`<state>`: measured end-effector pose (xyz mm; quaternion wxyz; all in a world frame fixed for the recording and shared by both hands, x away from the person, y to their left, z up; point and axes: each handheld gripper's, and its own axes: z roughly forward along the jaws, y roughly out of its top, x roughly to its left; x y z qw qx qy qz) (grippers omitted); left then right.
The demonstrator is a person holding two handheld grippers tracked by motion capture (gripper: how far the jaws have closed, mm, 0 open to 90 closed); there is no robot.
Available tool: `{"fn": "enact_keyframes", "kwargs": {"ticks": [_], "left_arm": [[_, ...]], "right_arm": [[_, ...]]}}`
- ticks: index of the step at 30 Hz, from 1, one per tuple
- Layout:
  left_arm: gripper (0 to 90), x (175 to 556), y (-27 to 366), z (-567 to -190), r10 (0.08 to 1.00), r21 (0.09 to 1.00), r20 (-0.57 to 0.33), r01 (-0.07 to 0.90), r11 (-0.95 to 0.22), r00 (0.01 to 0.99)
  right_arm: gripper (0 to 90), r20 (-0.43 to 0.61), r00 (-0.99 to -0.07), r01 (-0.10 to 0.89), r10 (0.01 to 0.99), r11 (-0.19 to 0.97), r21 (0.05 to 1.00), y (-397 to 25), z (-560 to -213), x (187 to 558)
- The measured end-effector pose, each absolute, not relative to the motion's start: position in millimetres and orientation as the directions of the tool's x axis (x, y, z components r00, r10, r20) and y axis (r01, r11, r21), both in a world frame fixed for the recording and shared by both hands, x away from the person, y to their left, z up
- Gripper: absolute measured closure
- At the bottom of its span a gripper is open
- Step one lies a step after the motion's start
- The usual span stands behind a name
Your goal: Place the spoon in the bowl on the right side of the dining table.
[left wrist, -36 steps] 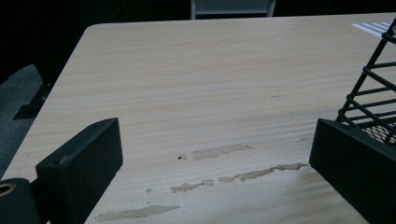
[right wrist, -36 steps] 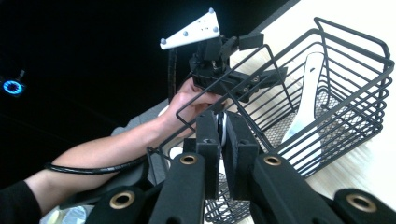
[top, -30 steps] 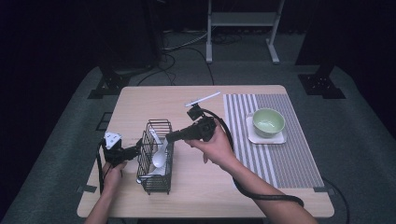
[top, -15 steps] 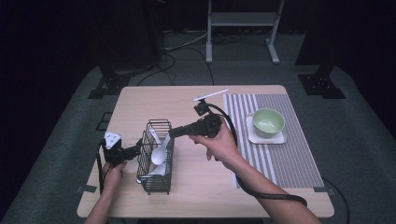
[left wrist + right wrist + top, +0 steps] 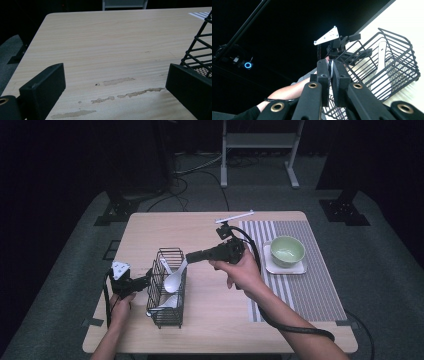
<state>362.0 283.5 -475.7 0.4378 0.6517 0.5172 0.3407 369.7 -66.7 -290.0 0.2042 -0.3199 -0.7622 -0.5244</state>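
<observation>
Open bench [image 5: 165, 227] behind wire basket [image 5: 167, 287], also between basket and striped mat [image 5: 295, 280]: free passage there. Basket top open but partly taken by two white spoons [image 5: 172, 280], one held at handle by right claw [image 5: 189, 257]. Left claw [image 5: 148, 281] pressed against basket's left wall, blocking that side. Bowl on tray [image 5: 286, 254] bars mat's far end; near end bare.

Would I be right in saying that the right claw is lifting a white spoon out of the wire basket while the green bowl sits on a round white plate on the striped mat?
Nearly: the plate under the green bowl is square, not round, as the high view shows. The right claw does grip a white spoon at the wire basket, on the striped mat side.
</observation>
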Motion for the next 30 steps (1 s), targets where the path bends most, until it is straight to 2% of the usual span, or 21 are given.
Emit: {"fn": "enact_keyframes", "kwargs": {"ticks": [30], "left_arm": [[1.6,362.2,283.3,-475.8,0.973,0.924,-0.011,0.375,-0.079,0.231]], "right_arm": [[85.5,0.679,-0.683,0.728,0.268,0.178,0.662,-108.2,-286.9,374.1]]}}
